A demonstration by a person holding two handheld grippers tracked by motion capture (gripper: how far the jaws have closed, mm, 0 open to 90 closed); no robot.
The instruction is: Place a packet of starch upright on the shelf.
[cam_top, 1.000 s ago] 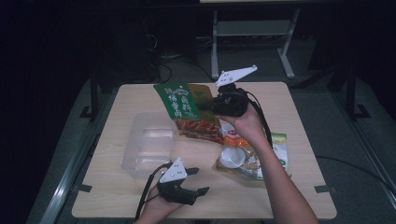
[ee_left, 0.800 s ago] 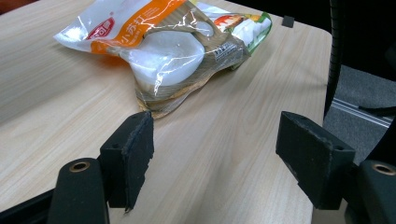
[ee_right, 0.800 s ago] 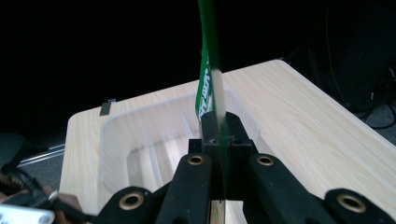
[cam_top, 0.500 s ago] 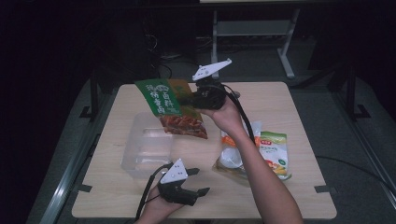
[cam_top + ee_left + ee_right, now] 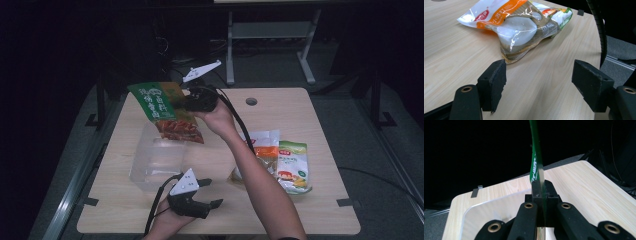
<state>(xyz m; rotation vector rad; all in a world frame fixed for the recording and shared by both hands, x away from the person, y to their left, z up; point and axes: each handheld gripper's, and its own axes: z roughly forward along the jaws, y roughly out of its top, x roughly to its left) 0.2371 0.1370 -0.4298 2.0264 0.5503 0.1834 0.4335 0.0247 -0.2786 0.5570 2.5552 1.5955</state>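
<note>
Room: dark all round, a metal stand behind, and the pale wood-grain table (image 5: 320, 115) lit in the middle.
Container: clear plastic tub (image 5: 152, 162), shallow, rounded corners, sitting left of centre on the table.
Key relation: green snack bag (image 5: 167, 110) hangs in the air right over the tub's far edge, long axis running down and slightly right toward it; the drop looks straight down, and the right hand is the one on it.
Right gripper (image 5: 539, 195): jaws pinched tight on the bag's thin top edge.
Bag: glossy crinkled film, green top, red-orange contents below.
Other packs: white-and-orange packet (image 5: 516, 23) and a green-edged pouch (image 5: 295, 167), lying flat, right side.
Left gripper (image 5: 540, 80): jaws wide apart, empty, low over the near table.
</note>
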